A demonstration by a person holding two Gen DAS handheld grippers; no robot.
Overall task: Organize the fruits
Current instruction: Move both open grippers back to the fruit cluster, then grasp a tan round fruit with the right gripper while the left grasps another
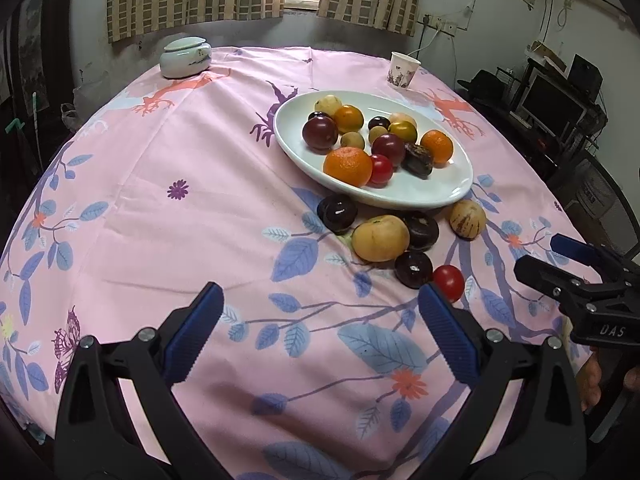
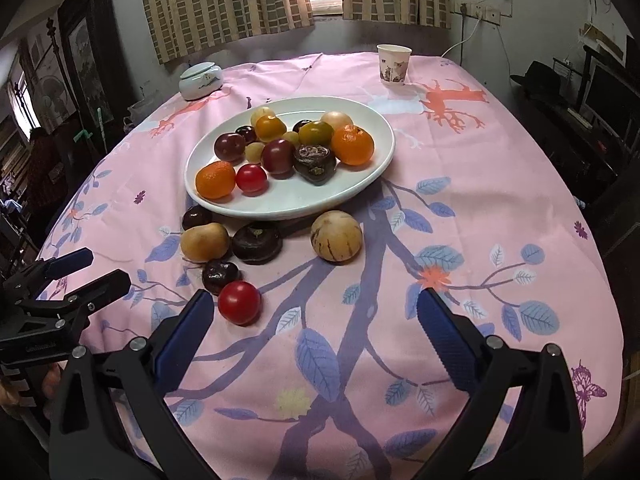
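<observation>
A white oval plate (image 1: 452,192) (image 2: 372,168) holds several fruits: oranges, plums, small yellow ones, a red tomato. On the cloth in front of it lie loose fruits: a red tomato (image 1: 449,282) (image 2: 239,302), dark plums (image 1: 413,269) (image 2: 220,275), a yellow pear-like fruit (image 1: 380,238) (image 2: 204,241), a dark flat fruit (image 2: 257,243) and a striped pale melon (image 1: 467,219) (image 2: 336,237). My left gripper (image 1: 320,316) is open and empty, near the red tomato. My right gripper (image 2: 314,316) is open and empty, its left finger beside the red tomato.
A pink flowered cloth (image 1: 200,184) covers the round table. A lidded ceramic jar (image 1: 185,57) (image 2: 200,80) and a paper cup (image 1: 403,71) (image 2: 393,64) stand at the far edge. Each gripper shows in the other's view, the right gripper (image 1: 576,268) and the left gripper (image 2: 88,270).
</observation>
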